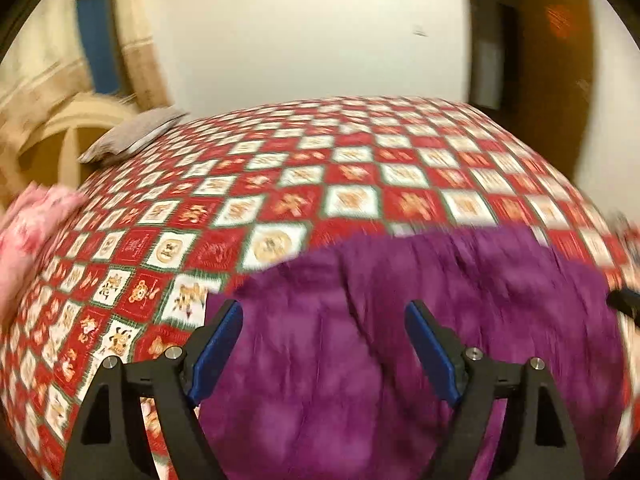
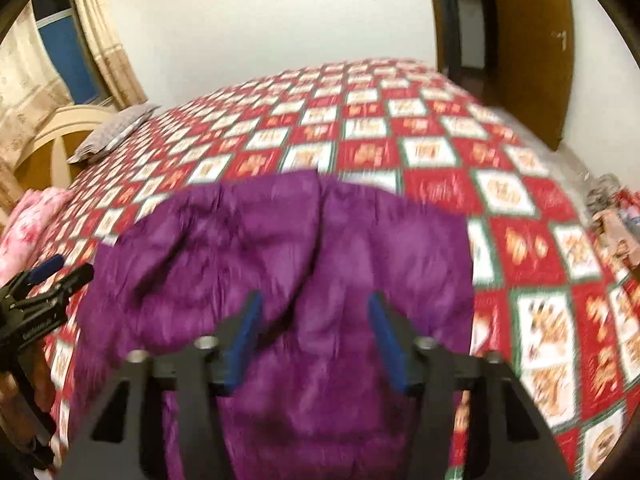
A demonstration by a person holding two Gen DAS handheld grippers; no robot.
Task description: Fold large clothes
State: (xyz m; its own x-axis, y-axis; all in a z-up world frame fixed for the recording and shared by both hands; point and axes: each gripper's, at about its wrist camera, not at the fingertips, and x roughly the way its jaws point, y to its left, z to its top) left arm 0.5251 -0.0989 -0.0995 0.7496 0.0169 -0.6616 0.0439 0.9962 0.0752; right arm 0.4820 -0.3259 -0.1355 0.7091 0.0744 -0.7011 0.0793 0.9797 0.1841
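Note:
A large purple padded garment (image 1: 400, 340) lies on the bed with the red and white checked cover (image 1: 320, 168). It also shows in the right wrist view (image 2: 300, 248), crumpled with a fold down its middle. My left gripper (image 1: 324, 320) is open and empty above the garment's left part. My right gripper (image 2: 314, 312) is open and empty above the garment's near middle. The left gripper also shows at the left edge of the right wrist view (image 2: 60, 272). Both views are motion-blurred.
A pink floral cloth (image 1: 28, 236) lies at the bed's left edge. A grey pillow (image 1: 132, 136) rests near the headboard (image 1: 72, 120). A wooden door (image 2: 528, 48) stands at the far right. Cluttered items (image 2: 612, 216) lie beside the bed on the right.

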